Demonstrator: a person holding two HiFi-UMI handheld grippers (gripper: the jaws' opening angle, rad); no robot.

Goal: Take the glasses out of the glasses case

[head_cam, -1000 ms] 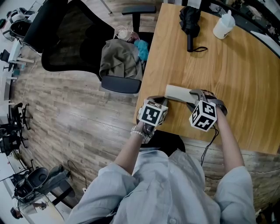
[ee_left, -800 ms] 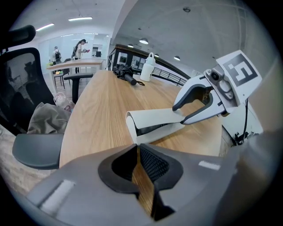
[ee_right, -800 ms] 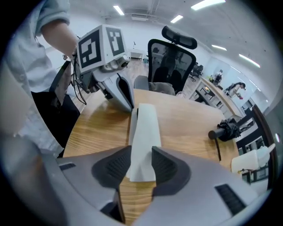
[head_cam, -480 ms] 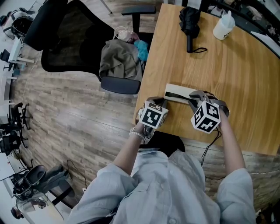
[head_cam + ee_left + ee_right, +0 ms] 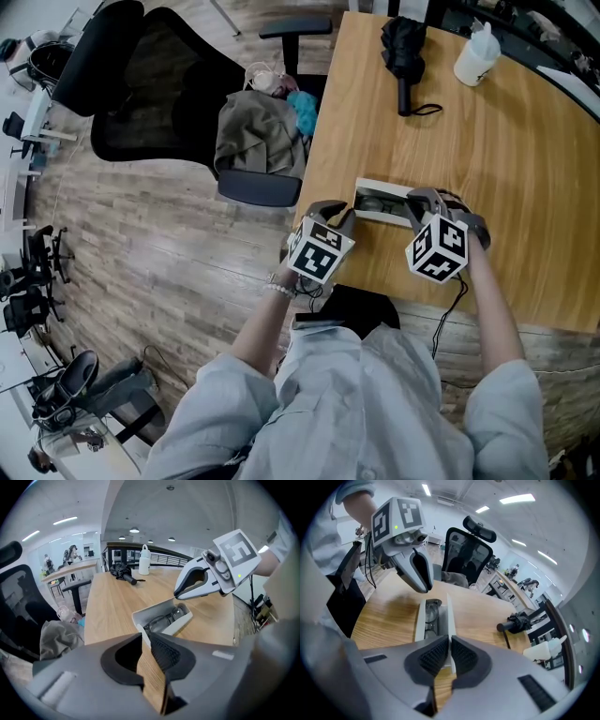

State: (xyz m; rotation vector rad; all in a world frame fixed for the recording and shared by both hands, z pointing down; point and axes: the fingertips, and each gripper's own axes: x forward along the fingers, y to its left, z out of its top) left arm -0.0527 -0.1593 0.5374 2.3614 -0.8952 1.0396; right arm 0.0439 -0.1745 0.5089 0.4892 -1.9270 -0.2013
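Glasses (image 5: 432, 616) lie lengthwise in the open glasses case (image 5: 420, 623), just beyond the right gripper (image 5: 450, 641), its jaws just closed onto the case's lid (image 5: 449, 613); left gripper (image 5: 147, 639) (jaws just eased apart, empty) hovers at the case's end.

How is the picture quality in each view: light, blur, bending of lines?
Head view: even, soft light, sharp, only faint shadows on the table. Left gripper view: strong fisheye, dark corners, the glasses case in focus. Right gripper view: the same bending; ceiling lights glare white.
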